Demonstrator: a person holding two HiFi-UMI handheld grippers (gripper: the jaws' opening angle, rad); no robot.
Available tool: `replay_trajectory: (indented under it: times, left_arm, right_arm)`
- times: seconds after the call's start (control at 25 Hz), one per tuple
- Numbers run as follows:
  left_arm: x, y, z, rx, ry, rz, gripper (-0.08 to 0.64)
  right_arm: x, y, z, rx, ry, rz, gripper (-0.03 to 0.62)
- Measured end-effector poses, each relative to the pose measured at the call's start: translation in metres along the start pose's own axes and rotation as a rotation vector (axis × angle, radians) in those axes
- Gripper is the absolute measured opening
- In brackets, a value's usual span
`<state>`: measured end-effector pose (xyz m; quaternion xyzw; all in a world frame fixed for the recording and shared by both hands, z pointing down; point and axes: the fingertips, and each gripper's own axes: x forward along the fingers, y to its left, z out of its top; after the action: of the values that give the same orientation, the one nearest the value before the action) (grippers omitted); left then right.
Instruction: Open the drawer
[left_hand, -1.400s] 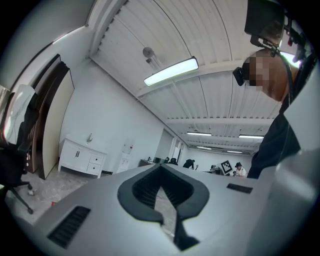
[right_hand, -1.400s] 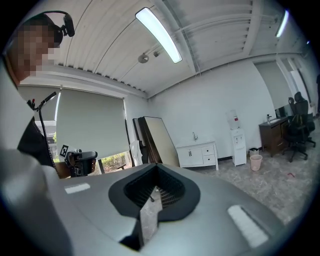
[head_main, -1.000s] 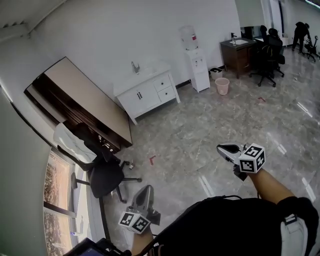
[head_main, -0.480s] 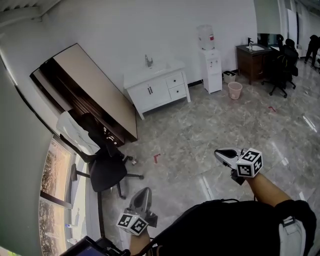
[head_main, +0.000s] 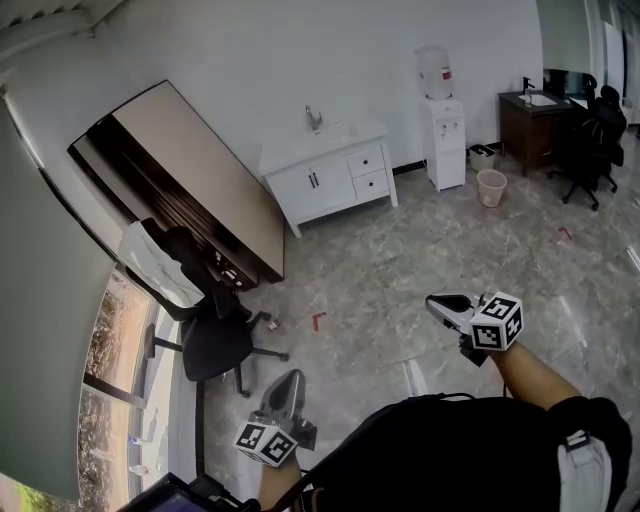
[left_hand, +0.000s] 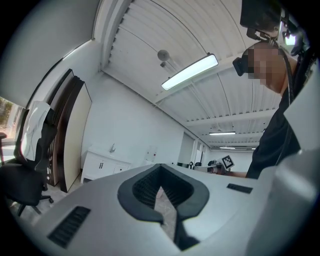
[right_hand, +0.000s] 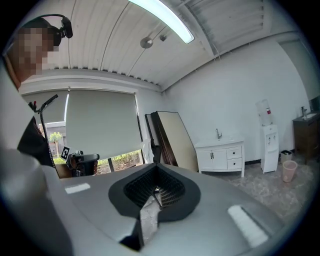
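White cabinet (head_main: 322, 178) stands against the far wall with a sink on top. Its two drawers (head_main: 369, 171), stacked at its right end, are both pushed in, as are the doors beside them. A pink bin (head_main: 491, 187) sits on the floor right of the water dispenser (head_main: 445, 140), which carries a bottle (head_main: 433, 71). What the bin holds is too small to tell.

The left gripper (head_main: 290, 384) and right gripper (head_main: 440, 303) are held over bare floor, well apart from the cabinet. Both point roughly toward the wall with the cabinet. Each has its jaws closed together with nothing between them. The drawers lie far ahead of both.
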<state>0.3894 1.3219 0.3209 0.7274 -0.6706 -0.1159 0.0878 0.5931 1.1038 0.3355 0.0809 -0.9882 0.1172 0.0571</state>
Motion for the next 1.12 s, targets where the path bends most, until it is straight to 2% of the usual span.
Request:
replay_trajectory:
  times: [0.24,0.4,0.6,0.76,0.88,1.12]
  left_arm:
    - [0.061,-0.028,-0.006,-0.002,-0.018,0.016,-0.008]
    - [0.089,-0.032,-0.013,-0.01,-0.002,0.03,-0.008]
    - [0.125,-0.026,-0.015,-0.016,0.029,0.007,-0.008]
    - [0.147,-0.011,-0.016,-0.023,0.02,-0.033,-0.008]
    - [0.16,0.01,-0.016,-0.033,0.024,-0.076,-0.008]
    - [0.176,0.074,0.02,-0.025,0.029,-0.119,-0.008]
  right_arm:
    - [-0.02,-0.068,0.01,0.008,0.011,0.02,-0.003]
    - [-0.024,-0.099,0.007,0.019,0.016,0.027,-0.003]
    - [-0.021,-0.131,0.01,0.045,0.003,0.001,-0.003]
    - [-0.014,-0.15,0.002,0.058,0.014,-0.038,-0.003]
    - [0.005,-0.155,0.01,0.049,0.01,-0.065,-0.003]
    - [0.063,-0.142,0.043,0.004,-0.006,-0.096,-0.003]
